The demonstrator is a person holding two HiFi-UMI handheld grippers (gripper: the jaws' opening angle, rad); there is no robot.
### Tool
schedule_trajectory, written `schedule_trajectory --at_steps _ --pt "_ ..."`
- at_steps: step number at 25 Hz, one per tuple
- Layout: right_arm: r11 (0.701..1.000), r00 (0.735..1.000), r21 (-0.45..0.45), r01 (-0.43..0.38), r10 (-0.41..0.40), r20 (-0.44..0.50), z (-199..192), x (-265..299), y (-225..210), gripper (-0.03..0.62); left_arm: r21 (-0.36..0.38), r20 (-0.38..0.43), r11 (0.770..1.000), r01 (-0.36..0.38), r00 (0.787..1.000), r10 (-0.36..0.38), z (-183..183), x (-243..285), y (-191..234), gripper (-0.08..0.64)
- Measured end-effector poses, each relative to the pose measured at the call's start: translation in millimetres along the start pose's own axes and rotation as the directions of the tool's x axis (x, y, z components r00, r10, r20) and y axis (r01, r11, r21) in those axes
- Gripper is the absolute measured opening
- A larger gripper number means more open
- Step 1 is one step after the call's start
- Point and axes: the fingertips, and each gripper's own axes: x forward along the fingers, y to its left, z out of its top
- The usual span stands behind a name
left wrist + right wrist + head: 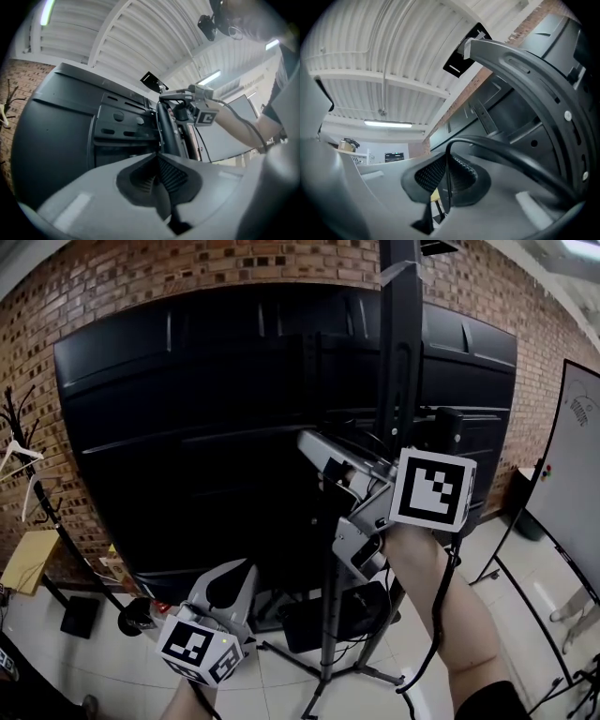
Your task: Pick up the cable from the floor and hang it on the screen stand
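The right hand-held gripper clamps the cable up by the screen stand — presumably to hang it (left hand-held gripper: jaws together).

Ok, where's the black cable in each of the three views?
Head view: cable hangs lower right, from the right gripper down the forearm.
Left gripper view: thin line right of centre, across that forearm.
Right gripper view: centre, pinched between the jaws, arching right.
Shared landmark: the stand's black pole.
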Motion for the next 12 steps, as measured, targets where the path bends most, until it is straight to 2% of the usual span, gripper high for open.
schedule_trajectory --at_steps 4,8,12 --pt "0.997 0.999 0.075 0.028 -0.030 0.016 16.1 0.0 -3.0 0.029 -0.013 -0.012 1.000 0.007 1.000 -0.007 2.9 -0.8 3.8 0.005" --pt "0.993 0.993 0.062 0.101 -0.105 0.052 40.7 -8.0 -14.0 0.029 0.005 0.003 1.000 0.022 1.000 -0.022 4.9 -1.9 8.4 0.005" --pt "0.984 0.982 0.049 0.172 -0.175 0.074 77.6 -8.0 -23.1 0.029 -0.005 -0.011 1.000 0.018 1.000 -0.018 23.2 -2.1 5.7 0.005"
